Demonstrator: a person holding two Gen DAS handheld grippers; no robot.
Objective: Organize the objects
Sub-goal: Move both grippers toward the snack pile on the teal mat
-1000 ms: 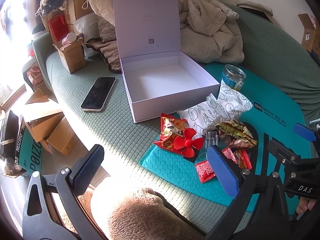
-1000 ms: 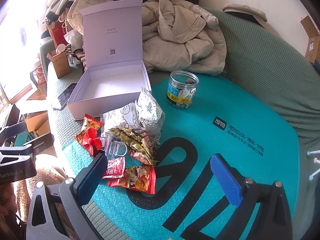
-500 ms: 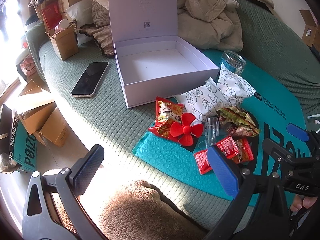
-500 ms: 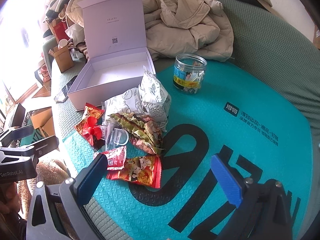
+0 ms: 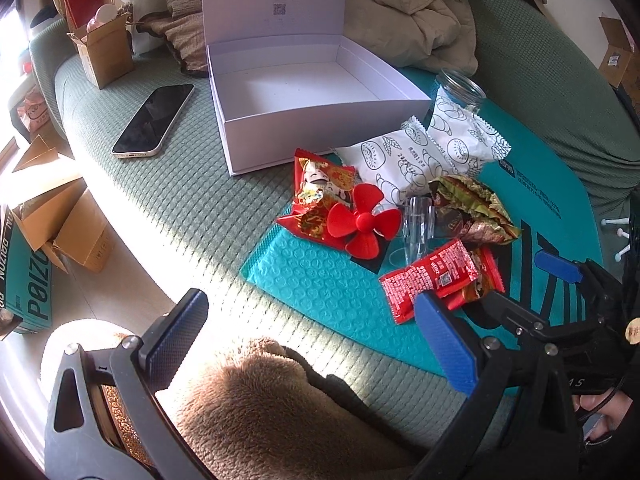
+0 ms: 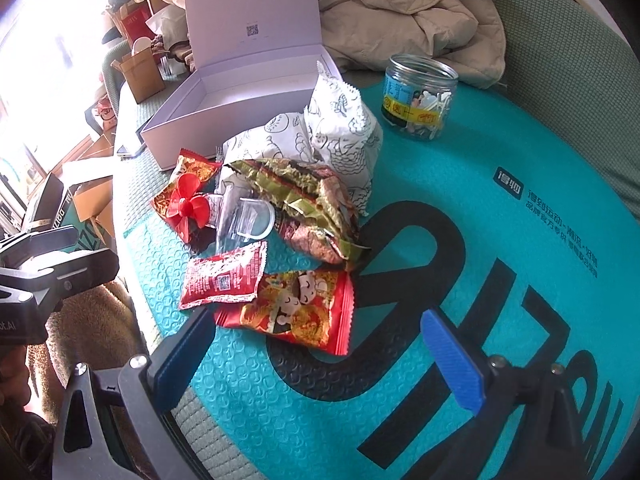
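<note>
An open white box (image 5: pixel 304 92) (image 6: pixel 240 92) with its lid up stands empty on the green sofa. In front of it, on a teal bubble mailer (image 5: pixel 320 280) (image 6: pixel 500 240), lies a pile: red snack packets (image 5: pixel 430 280) (image 6: pixel 224 280), a red propeller (image 5: pixel 360 222) (image 6: pixel 186 210), a clear plastic piece (image 5: pixel 418 220) (image 6: pixel 244 220), white pastry bags (image 5: pixel 432 152) (image 6: pixel 340 128), a green-brown wrapper (image 5: pixel 472 208) (image 6: pixel 304 196). A glass jar (image 6: pixel 418 96) stands behind. My left gripper (image 5: pixel 316 340) is open, short of the pile. My right gripper (image 6: pixel 320 364) is open, just before a red cartoon packet (image 6: pixel 296 312).
A phone (image 5: pixel 154 120) lies left of the box. A beige jacket (image 6: pixel 408 12) is heaped behind. Cardboard boxes (image 5: pixel 60 224) sit on the floor at left, another (image 5: pixel 106 50) on the sofa. A brown fleece (image 5: pixel 260 408) lies under the left gripper.
Both grippers have moved forward and lower toward the snack pile, which now looks larger. The objects have not moved; both grippers stay open.
</note>
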